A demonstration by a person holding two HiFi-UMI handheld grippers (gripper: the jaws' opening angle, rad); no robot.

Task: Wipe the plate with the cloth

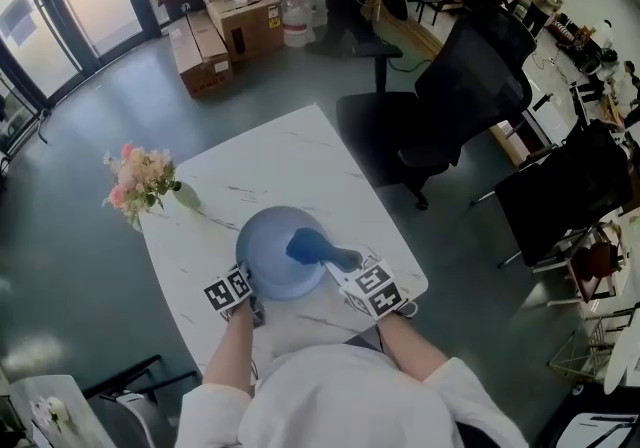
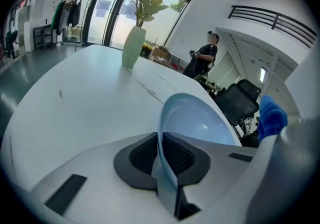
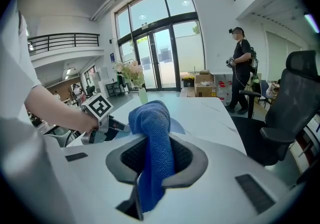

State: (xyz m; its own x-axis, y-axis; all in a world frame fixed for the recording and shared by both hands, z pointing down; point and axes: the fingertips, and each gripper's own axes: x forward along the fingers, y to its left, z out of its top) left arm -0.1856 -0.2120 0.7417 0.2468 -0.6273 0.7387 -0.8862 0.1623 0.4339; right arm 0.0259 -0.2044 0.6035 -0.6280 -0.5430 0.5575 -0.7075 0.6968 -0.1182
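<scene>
Pinched tight between the dark pads of the left gripper (image 2: 167,155) is the thin rim of a pale blue plate (image 2: 200,123) — the jaws are nearly together, with only that edge between them. The right gripper (image 3: 152,160) is clamped on a bunched blue cloth (image 3: 152,138), whose fat end sticks out past the jaws. From the head view, the plate sits over the near end of the white marble table (image 1: 290,156), and the cloth's loose end lies on its right side, seeming to touch it. The plate looks hard, smooth and slippery, and it would likely break if it fell, so the rim is the right place to hold it, and firmly. The cloth is soft and light and will squash flat when pushed — holding it by its middle leaves plenty free for rubbing. Farther off stand a vase of pink flowers (image 2: 133,45) and a black office chair (image 1: 470,86).
</scene>
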